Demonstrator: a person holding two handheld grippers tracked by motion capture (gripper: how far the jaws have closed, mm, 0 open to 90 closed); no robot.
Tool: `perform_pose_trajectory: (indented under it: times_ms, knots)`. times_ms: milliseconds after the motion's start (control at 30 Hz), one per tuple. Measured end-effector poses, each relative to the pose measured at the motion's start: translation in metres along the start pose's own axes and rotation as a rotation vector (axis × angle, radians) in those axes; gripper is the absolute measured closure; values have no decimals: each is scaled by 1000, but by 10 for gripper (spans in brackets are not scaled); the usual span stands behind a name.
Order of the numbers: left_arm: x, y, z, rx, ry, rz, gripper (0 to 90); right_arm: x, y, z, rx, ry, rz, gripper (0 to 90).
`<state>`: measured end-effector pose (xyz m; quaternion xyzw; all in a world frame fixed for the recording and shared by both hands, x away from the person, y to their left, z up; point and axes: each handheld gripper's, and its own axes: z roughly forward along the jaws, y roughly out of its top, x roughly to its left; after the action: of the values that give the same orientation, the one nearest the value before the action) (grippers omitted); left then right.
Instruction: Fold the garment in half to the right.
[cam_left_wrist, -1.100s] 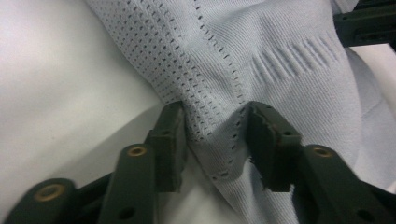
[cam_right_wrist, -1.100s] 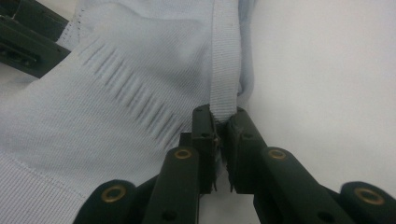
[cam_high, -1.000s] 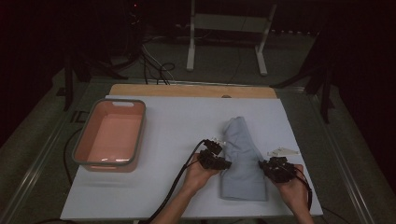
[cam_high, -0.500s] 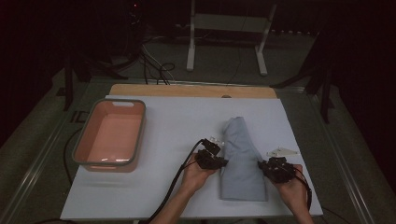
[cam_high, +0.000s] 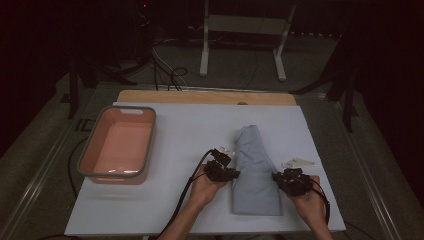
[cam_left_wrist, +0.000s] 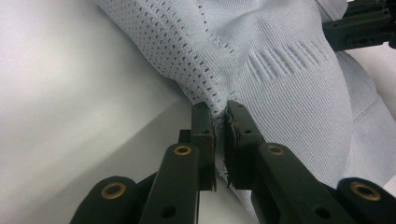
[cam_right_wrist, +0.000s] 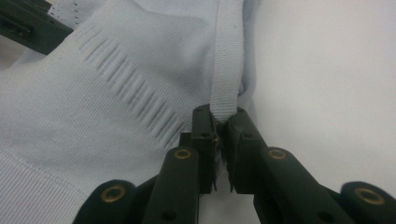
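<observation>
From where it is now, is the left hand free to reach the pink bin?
Probably not yet. The left tongs are shut on the edge of the light blue garment, so the hand is tied up. The white tabletop between it and the pink bin looks bare once it lets go.

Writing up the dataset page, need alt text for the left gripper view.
Two black tongs shut on the edge of a pale blue knit garment, which lies rumpled on a white table. The cloth near the pinch has a perforated mesh weave. The other gripper shows dark at the top right, at the garment's far edge.
</observation>
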<state>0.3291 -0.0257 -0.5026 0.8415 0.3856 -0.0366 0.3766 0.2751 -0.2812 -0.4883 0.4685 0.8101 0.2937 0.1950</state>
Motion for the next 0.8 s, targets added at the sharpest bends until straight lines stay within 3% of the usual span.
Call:
perform_pose_trajectory:
  times_ms: [800]
  knots:
    - [21,-14,-23,-12,39,-31,841,24,16,15,-9,33,-76,825]
